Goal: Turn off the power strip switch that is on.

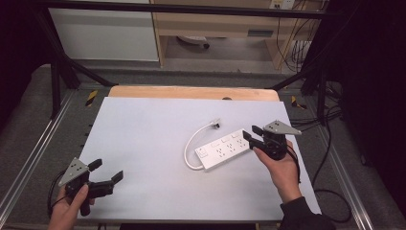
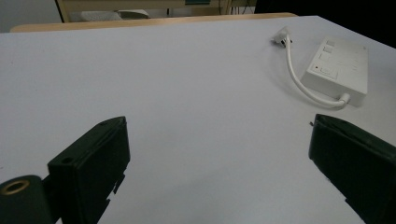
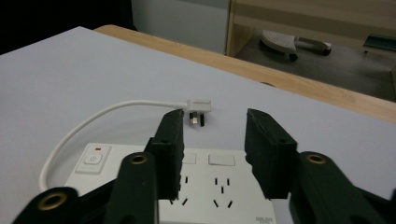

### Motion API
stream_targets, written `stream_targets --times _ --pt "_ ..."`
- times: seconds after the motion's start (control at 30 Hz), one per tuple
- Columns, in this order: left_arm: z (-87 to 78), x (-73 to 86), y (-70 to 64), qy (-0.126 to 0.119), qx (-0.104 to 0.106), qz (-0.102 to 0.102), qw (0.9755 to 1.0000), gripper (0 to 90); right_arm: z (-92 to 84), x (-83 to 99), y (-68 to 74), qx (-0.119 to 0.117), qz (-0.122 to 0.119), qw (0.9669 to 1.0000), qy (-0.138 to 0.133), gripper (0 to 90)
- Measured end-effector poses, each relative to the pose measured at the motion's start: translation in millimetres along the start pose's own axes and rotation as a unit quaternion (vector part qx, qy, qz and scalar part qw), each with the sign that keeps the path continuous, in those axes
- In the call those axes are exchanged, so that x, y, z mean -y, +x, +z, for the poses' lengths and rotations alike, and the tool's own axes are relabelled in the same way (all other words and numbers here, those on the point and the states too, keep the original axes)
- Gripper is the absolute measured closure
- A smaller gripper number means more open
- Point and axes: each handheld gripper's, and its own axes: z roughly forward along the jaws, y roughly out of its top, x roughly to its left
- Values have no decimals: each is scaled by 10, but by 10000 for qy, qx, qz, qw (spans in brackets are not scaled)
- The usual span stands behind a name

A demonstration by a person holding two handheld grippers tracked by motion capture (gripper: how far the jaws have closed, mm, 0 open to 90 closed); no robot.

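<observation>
Fingers (image 3: 170, 154) of the right gripper (image 1: 253, 133) stand partly apart above the power strip (image 1: 224, 149), pads clear of it, nothing grasped. Fingers (image 2: 95, 163) of the left gripper (image 1: 106, 171) are spread wide and empty at the desk's (image 1: 143, 143) seven o'clock corner. Strip lies flat at four o'clock from desk centre, its white cable (image 1: 191, 143) looping to the loose plug (image 1: 215, 123) at its eleven o'clock. Judgement: work barely begun; no grasp yet made, strip and plug remain to be handled.

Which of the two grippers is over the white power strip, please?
The right gripper, at the strip's far right end; its jaws stand apart above the power strip. The left gripper hovers over bare table, far off.
</observation>
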Motion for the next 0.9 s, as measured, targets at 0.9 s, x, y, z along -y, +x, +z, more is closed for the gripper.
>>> stream_targets --times 0.9 --pt "-3 -1 -1 -21 10 -22 10000 52 215 -225 82 -169 -339 9991 -166 900"
